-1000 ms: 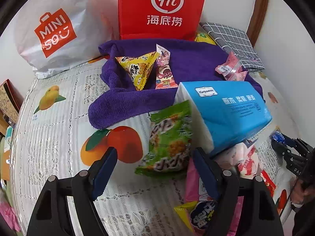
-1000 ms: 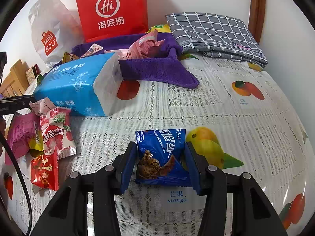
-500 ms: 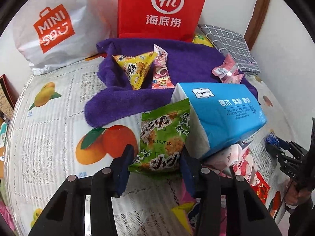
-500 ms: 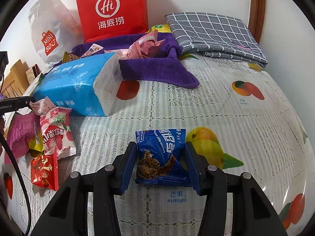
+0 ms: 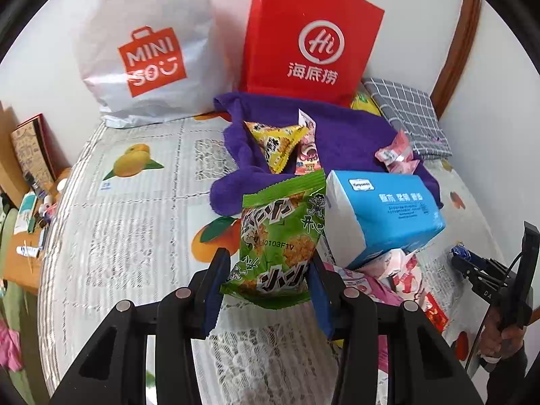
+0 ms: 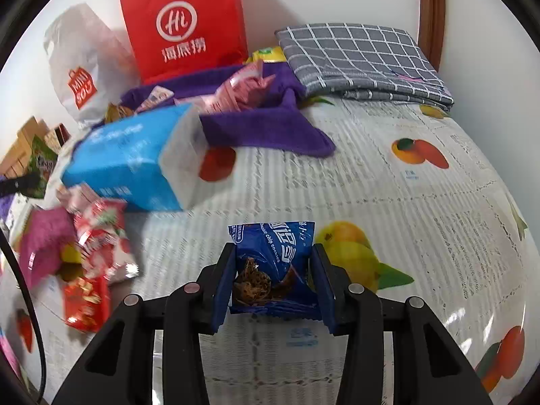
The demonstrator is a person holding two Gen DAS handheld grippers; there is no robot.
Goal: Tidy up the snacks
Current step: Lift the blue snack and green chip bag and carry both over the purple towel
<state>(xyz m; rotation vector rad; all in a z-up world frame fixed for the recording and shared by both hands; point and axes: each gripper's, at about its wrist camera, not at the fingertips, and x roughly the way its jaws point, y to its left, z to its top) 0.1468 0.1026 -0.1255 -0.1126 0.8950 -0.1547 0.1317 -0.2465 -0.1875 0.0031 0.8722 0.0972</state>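
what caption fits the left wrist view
Left gripper shut on a green snack bag above the fruit-print tablecloth.

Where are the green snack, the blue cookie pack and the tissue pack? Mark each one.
green snack [image 5: 280, 233], left wrist view, middle of its front.
blue cookie pack [image 6: 275, 266], right wrist view, middle of its front.
tissue pack [image 5: 398, 209], left wrist view, blue top face.

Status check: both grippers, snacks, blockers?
Left gripper shut on green snack bag. Right gripper shut on blue cookie packet. Tissue pack crowds left.
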